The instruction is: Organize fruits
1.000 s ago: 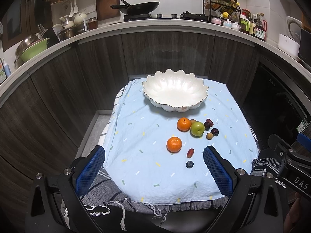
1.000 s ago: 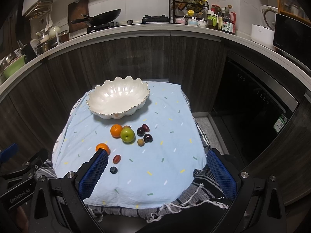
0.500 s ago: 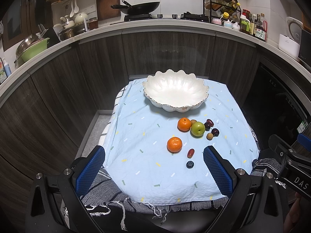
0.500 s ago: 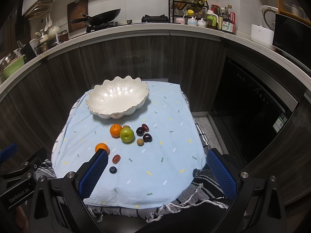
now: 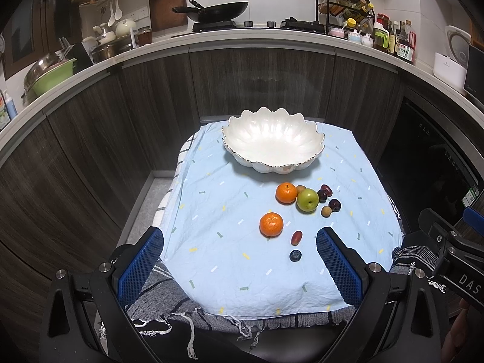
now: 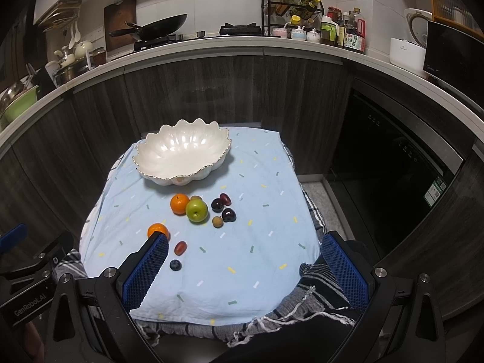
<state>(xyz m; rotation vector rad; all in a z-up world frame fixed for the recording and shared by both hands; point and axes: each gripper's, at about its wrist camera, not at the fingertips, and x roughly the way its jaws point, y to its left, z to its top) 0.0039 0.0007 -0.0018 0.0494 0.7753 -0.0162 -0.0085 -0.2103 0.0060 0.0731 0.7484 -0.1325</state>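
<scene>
An empty white scalloped bowl stands at the far end of a light blue cloth. In front of it lie a mandarin, a green apple, dark plums and a small tan fruit. Nearer me sit a second mandarin, a red grape and a blueberry. My left gripper and right gripper both hang open above the near edge, holding nothing.
The cloth covers a small table with a striped grey blanket underneath. Dark cabinet fronts curve behind, under a counter with a wok, a spice rack and a rice cooker. A dark oven door stands on the right.
</scene>
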